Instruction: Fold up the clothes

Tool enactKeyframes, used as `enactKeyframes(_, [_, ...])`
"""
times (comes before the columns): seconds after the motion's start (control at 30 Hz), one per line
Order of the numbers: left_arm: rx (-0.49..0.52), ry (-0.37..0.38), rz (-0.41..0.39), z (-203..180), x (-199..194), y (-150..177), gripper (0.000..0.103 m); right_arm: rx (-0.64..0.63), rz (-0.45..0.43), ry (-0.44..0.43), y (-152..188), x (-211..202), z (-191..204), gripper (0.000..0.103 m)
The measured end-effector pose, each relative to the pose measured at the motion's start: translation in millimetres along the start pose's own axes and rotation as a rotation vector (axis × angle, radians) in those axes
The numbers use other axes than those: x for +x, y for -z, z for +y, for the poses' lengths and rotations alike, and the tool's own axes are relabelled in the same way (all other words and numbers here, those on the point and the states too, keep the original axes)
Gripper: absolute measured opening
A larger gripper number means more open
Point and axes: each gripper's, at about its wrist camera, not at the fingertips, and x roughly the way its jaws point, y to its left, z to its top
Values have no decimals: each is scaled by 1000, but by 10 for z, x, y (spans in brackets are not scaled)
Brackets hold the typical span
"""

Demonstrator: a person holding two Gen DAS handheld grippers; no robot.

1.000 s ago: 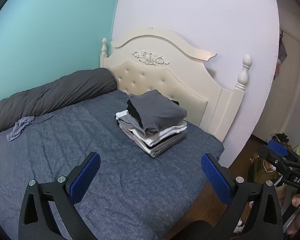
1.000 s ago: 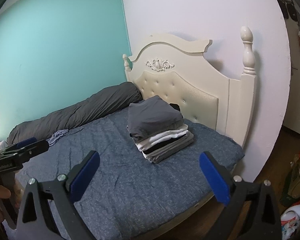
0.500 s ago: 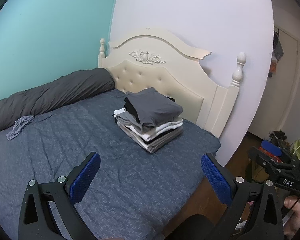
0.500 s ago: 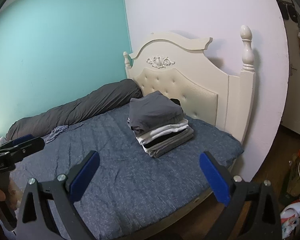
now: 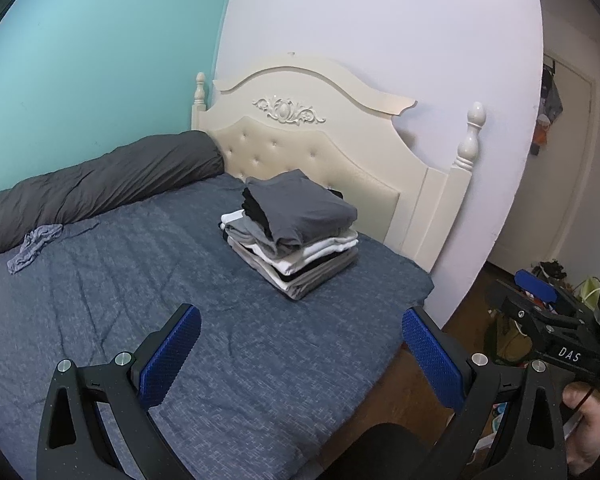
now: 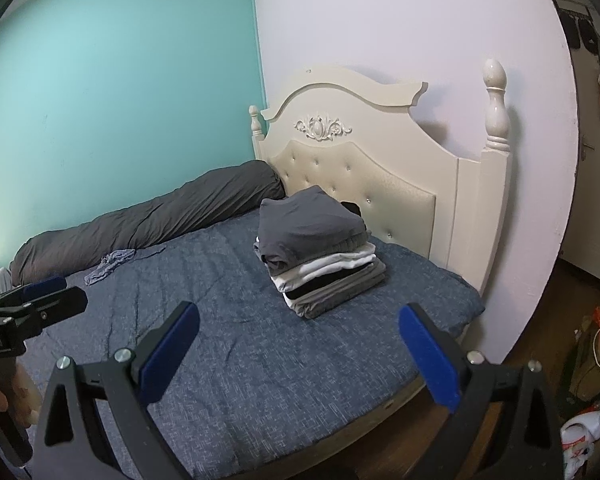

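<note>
a stack [image 5: 294,236] of folded clothes sits on the bed [image 5: 100,312], ahead of both pairs of fingers and a little toward the right finger in each view, close to the headboard [image 5: 320,136]. the top piece is dark grey, with white, black and grey layers under it (edges roughly squared). a small crumpled cloth [image 5: 34,248] lies well apart from the stack, far ahead of the left finger, just beside the long grey bolster [image 5: 100,188] that runs along the teal wall [image 5: 80,60].

the left gripper [image 5: 300,354] hangs above the bed with its blue pads spread wide, nothing between them. the right gripper [image 6: 299,354] is likewise spread wide and holds nothing; it hovers over the near edge of the bed. neither touches the stack or the cloth. clutter [image 6: 592,360] lies on the floor beyond the right finger.
</note>
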Motion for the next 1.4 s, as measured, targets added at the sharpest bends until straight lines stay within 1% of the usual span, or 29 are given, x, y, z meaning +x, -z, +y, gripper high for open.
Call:
enactKeyframes(0.23, [2,-2,-6,-16,-26,12,103,7,3,-1,5,19,-18,102])
enactKeyframes(0.53, [-4,8,-1,-14,-36,40,103,2,7,-1,73,-16,35,103])
enactKeyframes(0.77, [-3,3,-2,-22,-38,57,103,-6,15,0,89,-2,46,103])
enactKeyframes(1.13, [-2,7,9,-38,-10,101,103,-22,2,23,119,-53,81,103])
enactKeyframes(1.4, [-15,-2,1,1,-31,118,103,-27,3,31,156,-78,101,103])
